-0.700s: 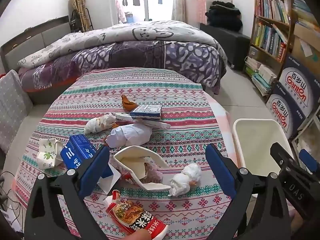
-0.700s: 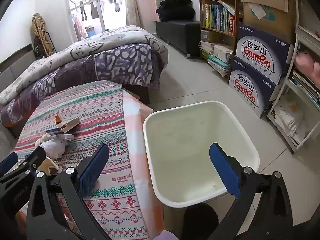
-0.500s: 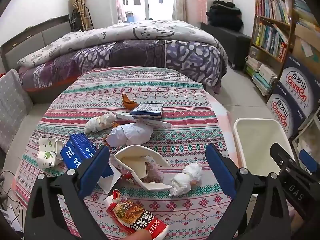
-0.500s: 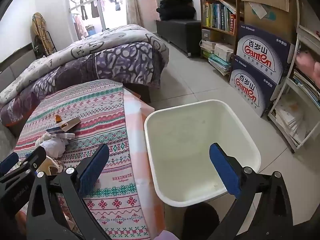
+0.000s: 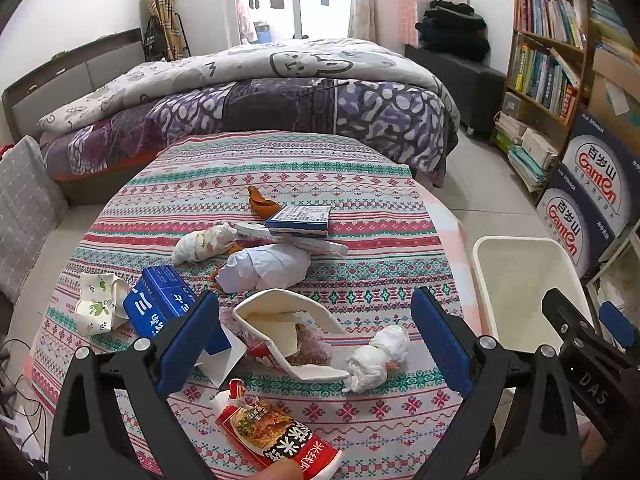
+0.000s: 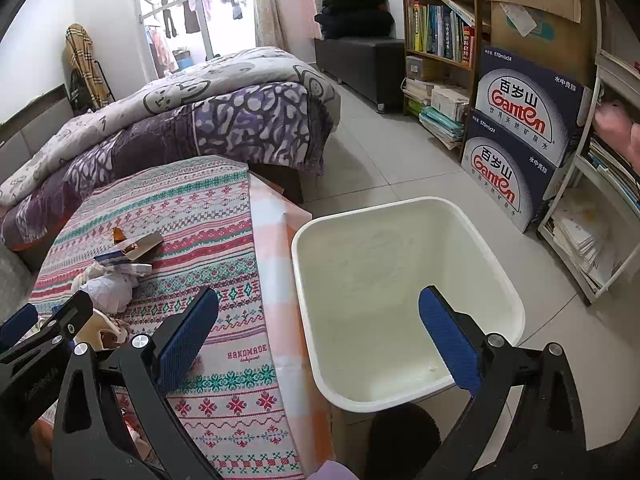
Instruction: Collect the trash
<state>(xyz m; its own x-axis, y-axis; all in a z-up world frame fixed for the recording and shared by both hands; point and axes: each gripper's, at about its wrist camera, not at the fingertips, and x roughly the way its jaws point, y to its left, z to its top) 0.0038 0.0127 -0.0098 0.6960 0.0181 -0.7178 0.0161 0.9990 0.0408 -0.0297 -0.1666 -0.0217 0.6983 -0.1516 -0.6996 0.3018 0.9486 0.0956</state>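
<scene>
left gripper [image 5: 316,330] jaws wide apart, nothing held, over unmoved trash pile; right gripper [image 6: 320,330] likewise, bin [image 6: 404,400] slightly nearer.

Woven patterned tablecloth [image 5: 304,168], matt. Crumpled white paper wad [image 5: 376,356] between left fingers. Glossy red snack wrapper [image 5: 276,436] below them. Smooth cream plastic bin [image 6: 404,280] ahead of right fingers.

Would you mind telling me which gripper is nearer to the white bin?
Right. The right gripper hangs open over the white bin's near rim; the left gripper hangs open over the littered table, the bin off to its right.
</scene>
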